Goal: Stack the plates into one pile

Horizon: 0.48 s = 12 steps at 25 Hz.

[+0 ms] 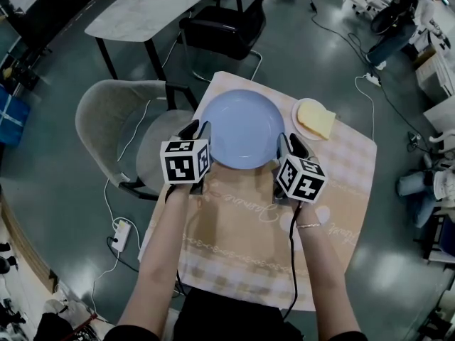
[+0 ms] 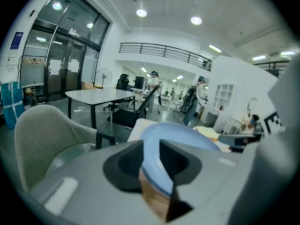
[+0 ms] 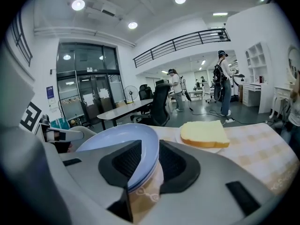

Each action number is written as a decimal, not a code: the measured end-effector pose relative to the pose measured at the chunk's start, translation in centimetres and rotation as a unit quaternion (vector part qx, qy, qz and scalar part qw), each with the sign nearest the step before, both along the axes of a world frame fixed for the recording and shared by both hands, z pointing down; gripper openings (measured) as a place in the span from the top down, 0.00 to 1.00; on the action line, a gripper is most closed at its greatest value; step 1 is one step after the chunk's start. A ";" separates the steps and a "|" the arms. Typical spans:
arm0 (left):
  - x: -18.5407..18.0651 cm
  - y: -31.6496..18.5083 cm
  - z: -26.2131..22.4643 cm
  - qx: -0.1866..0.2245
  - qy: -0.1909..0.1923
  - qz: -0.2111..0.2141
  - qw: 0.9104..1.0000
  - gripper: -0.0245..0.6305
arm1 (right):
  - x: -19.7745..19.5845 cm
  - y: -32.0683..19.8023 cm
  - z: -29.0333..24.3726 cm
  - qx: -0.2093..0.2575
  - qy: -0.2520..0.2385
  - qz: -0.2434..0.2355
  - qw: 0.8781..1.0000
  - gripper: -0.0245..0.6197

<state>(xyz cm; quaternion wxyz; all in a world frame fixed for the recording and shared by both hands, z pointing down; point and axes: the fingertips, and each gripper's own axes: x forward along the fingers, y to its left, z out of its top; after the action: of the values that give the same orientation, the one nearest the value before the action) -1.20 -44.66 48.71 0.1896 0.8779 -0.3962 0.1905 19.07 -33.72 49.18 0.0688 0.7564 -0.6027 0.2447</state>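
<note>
**Checked cloth, two plates, both grippers on one**

Checked beige cloth [image 1: 341, 212] covers the small table under us. We count two plates. One large blue plate [image 1: 242, 128], round, smooth and shallow, sits at the far middle. One small white plate [image 1: 296, 112] lies just beside it on the right, carrying one thick pale-yellow bread slice [image 1: 316, 119].

We hold two grippers, both clamped on the blue plate. Our left gripper [image 1: 196, 128] pinches its left rim and our right gripper [image 1: 291, 145] its right rim, with ribbed black pads [image 3: 123, 161] against the edge.

Two chairs stand beyond: one padded grey armchair [image 1: 114, 112] and one black office chair [image 1: 224, 30].

Only the gripper views show the railed balcony [image 3: 187, 39]. Only the head view shows the blue plate's full circle.
</note>
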 end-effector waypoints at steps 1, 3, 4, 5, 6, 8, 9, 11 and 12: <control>0.0 0.2 -0.3 0.003 0.003 0.002 1.000 0.80 | -0.1 0.2 -0.3 0.004 0.002 -0.001 1.000 0.80; 0.0 0.7 -0.9 0.009 0.006 0.006 1.000 0.82 | -0.5 0.7 -1.0 0.011 0.006 -0.001 1.000 0.81; -0.1 1.0 -1.2 0.013 0.007 0.008 1.000 0.83 | -0.7 1.0 -1.4 0.014 0.007 -0.001 1.000 0.81; -0.2 1.3 -1.5 0.016 0.009 0.009 1.000 0.84 | -0.9 1.3 -1.8 0.016 0.008 0.000 1.000 0.82; -0.2 1.5 -1.9 0.019 0.011 0.011 1.000 0.85 | -1.1 1.6 -2.2 0.019 0.009 0.001 1.000 0.84; -0.2 2.1 -2.6 0.025 0.017 0.015 0.999 0.87 | -1.4 2.1 -3.0 0.028 0.010 0.003 1.000 0.86; -0.2 2.4 -2.9 0.029 0.019 0.016 0.999 0.88 | -1.5 2.4 -3.5 0.033 0.009 0.003 0.999 0.87; -0.3 3.0 -3.7 0.037 0.022 0.016 0.999 0.89 | -1.8 2.8 -4.3 0.043 0.008 0.002 0.999 0.88; -0.4 3.3 -4.1 0.042 0.023 0.015 0.999 0.90 | -2.0 3.1 -4.8 0.048 0.008 0.001 0.999 0.89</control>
<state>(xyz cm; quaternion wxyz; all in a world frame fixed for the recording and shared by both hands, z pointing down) -1.58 -41.33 44.64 0.1586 0.8951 -0.3865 0.1557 17.10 -30.59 44.41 0.0372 0.7612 -0.6127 0.2093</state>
